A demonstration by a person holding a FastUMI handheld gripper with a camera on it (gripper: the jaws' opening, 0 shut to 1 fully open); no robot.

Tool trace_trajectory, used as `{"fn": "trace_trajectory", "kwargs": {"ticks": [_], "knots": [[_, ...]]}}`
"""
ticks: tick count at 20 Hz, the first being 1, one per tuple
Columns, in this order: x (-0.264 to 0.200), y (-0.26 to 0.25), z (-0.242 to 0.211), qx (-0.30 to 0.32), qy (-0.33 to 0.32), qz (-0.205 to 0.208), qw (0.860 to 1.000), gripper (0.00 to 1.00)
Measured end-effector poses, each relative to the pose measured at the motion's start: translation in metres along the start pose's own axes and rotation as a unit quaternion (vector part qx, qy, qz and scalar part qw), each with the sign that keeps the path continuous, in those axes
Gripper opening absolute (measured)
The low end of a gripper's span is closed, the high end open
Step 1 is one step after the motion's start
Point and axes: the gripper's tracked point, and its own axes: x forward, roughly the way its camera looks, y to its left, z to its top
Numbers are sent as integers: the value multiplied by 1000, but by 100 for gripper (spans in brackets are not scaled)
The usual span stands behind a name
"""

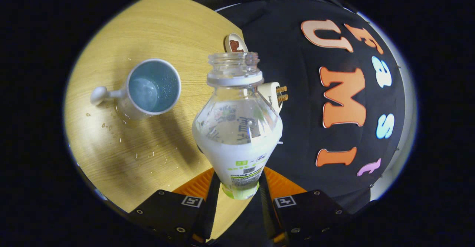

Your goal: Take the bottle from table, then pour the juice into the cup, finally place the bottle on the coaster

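A clear plastic bottle (237, 128) with a printed label and no cap is held between my two fingers, and my gripper (239, 189) is shut on its lower body. The view is rolled, so the bottle is tilted over the wooden table (156, 28), its open mouth pointing away from me. A white cup (150, 89) with a blue inside stands on the table to the left of the bottle's neck, its handle turned away from the bottle. Liquid shows inside the cup. Beyond the bottle's mouth lies a small round coaster (235, 42) with a brown picture.
Water drops (111, 126) speckle the table near the cup's base. A white plug-shaped object (274, 94) with two metal prongs sits just behind the bottle's shoulder. The black booth wall (297, 120) rises to the right of the table's edge.
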Motion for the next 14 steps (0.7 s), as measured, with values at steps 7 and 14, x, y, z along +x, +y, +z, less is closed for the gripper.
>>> {"fn": "trace_trajectory", "kwargs": {"ticks": [7,14], "knots": [[-12,-1,-7,225,-21,53,973,56],[-5,-26,-16,412,-41,88,906,56]]}}
